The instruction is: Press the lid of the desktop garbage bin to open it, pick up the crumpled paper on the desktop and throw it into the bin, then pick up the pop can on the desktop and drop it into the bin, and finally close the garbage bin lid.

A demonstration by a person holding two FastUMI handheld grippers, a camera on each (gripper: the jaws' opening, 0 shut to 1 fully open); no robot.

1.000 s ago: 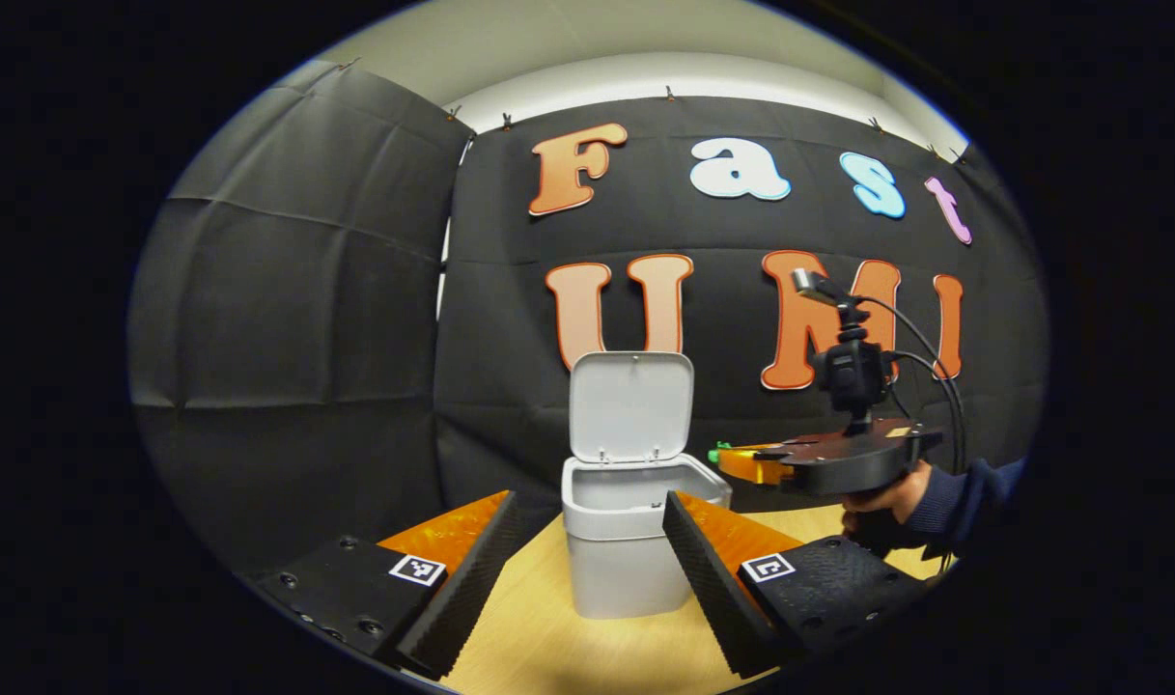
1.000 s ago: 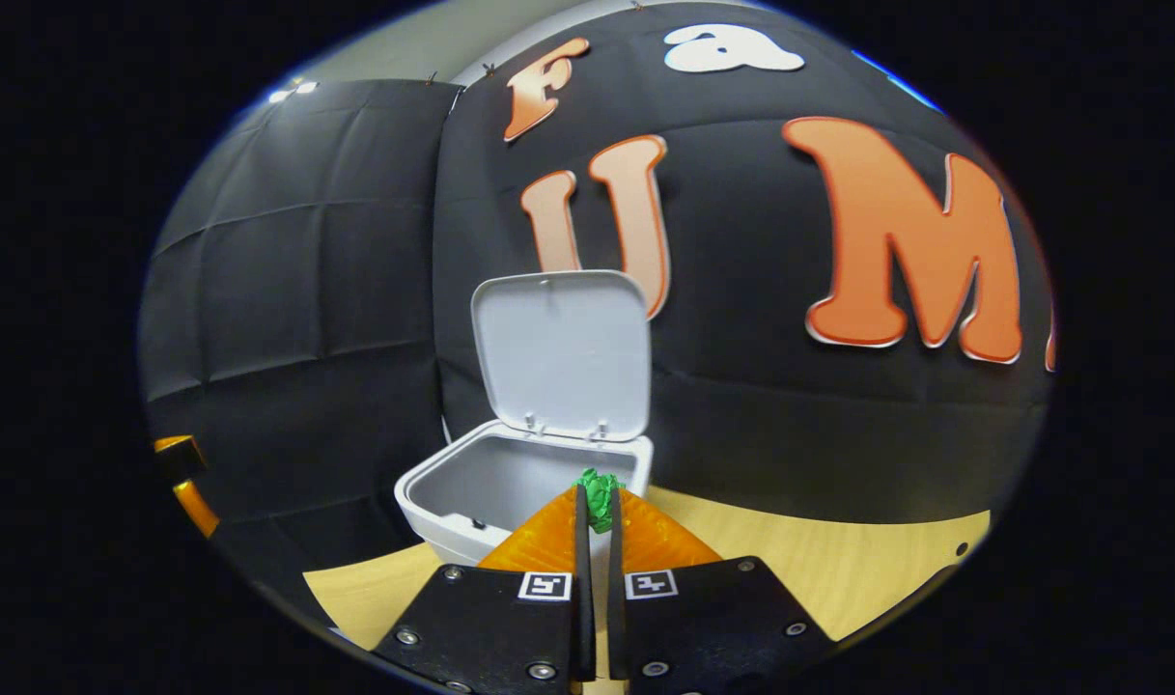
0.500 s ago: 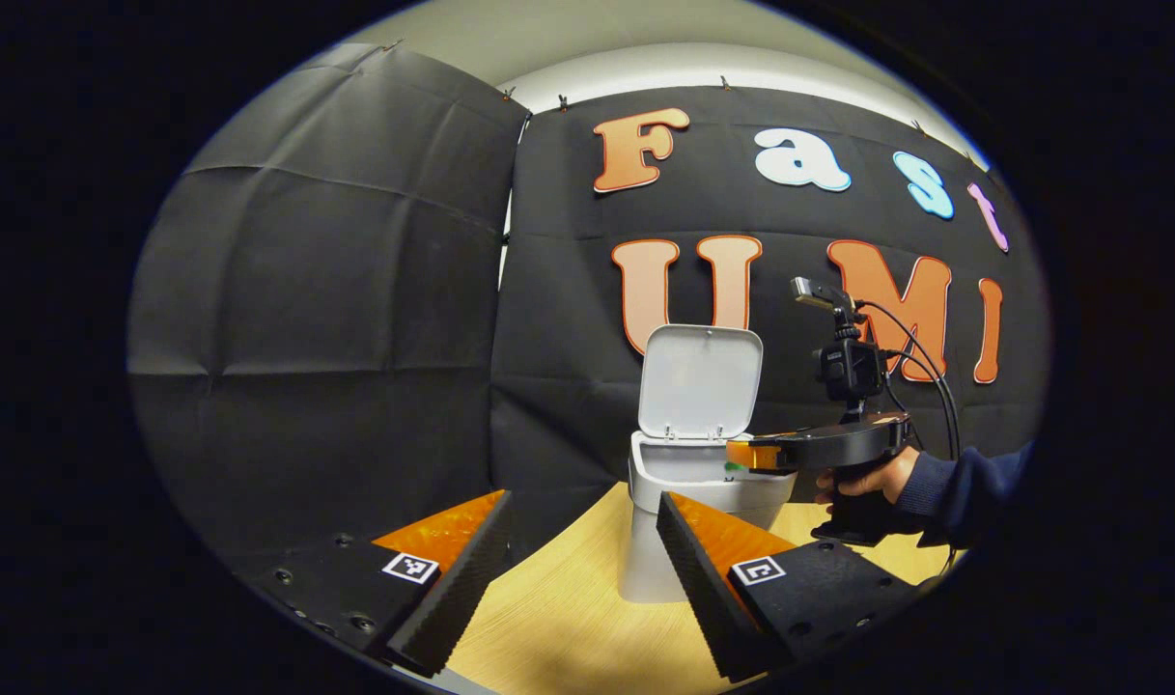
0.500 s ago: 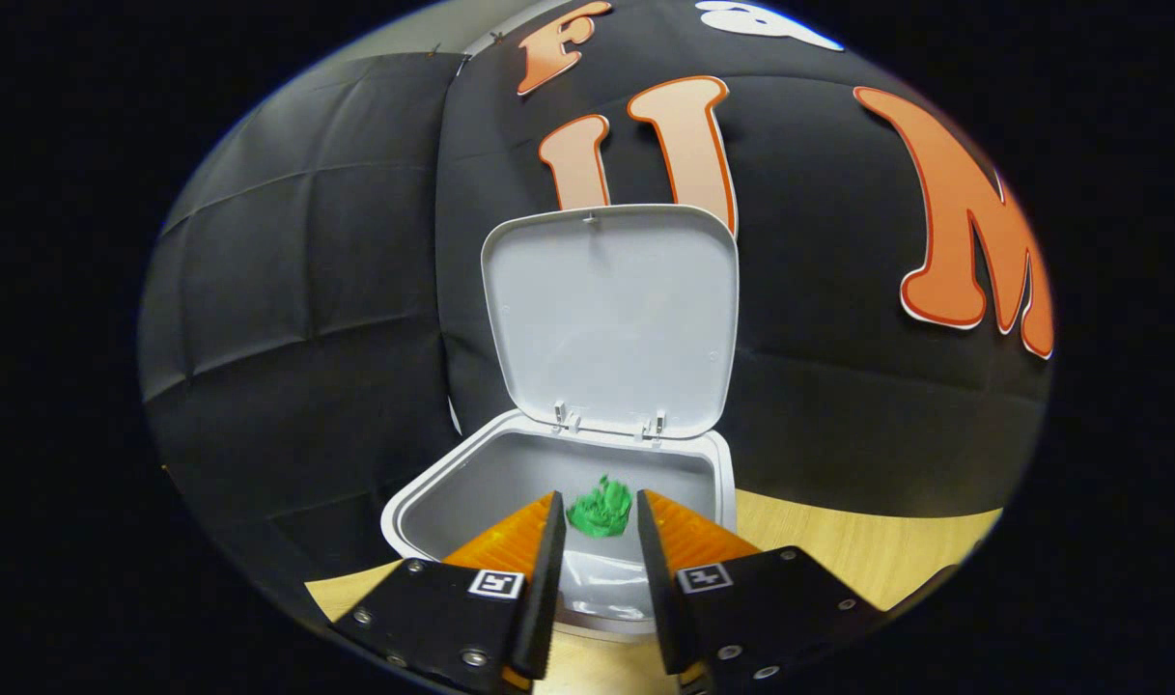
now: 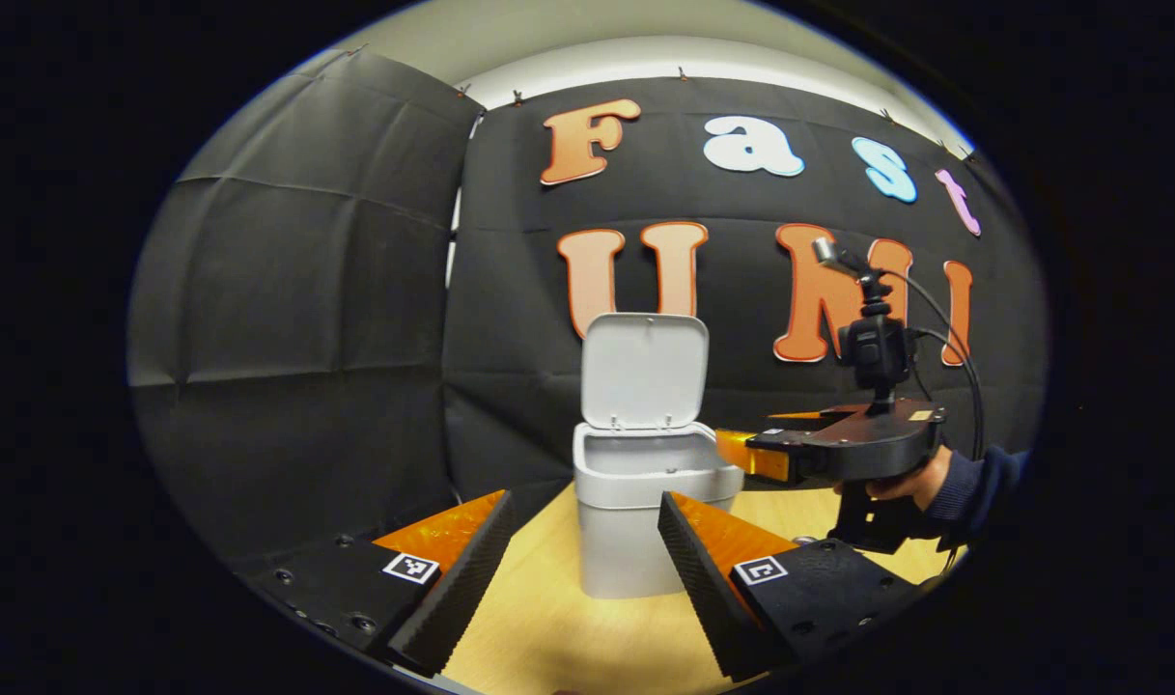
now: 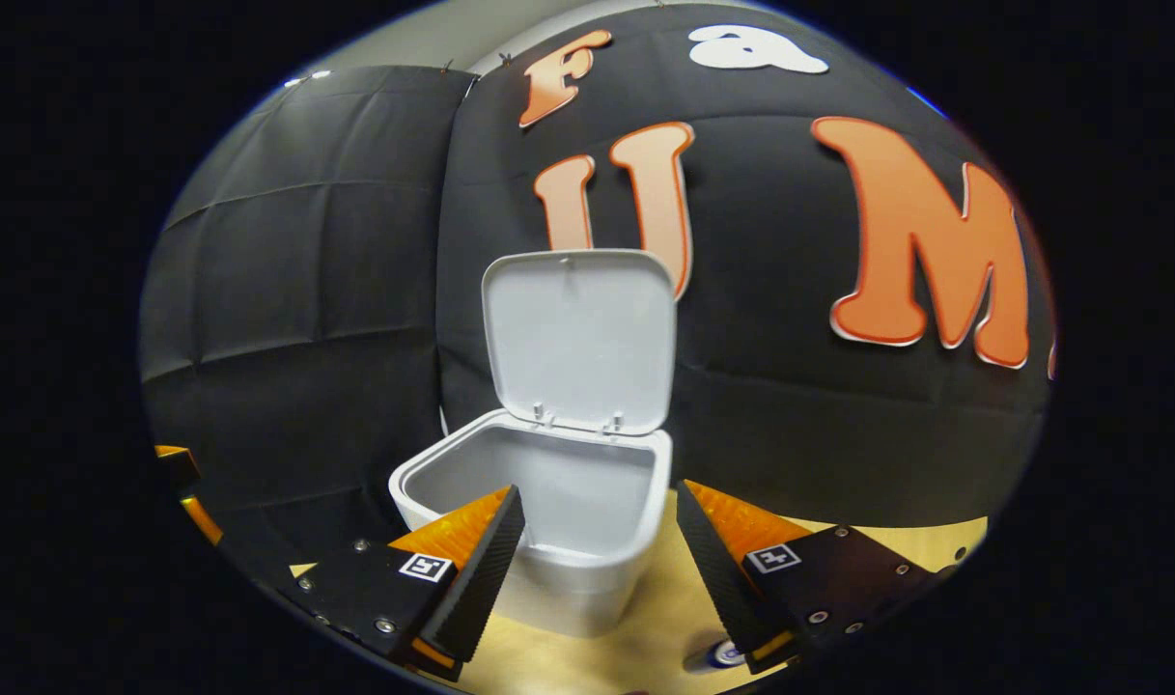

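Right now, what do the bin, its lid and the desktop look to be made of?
Bin: looks like moulded plastic, light grey, matte; smooth seamless walls, rounded rim.
Lid: apparently the same plastic; it stands open, with a thin raised edge and small moulded hinge tabs.
Desktop: wood or wood-look laminate, pale with fine grain lines and low sheen; I cannot tell which.

A light wooden desktop (image 5: 548, 637) carries a pale grey garbage bin (image 5: 635, 541) standing upright; a pop can (image 6: 717, 656) lies near the bin's base.
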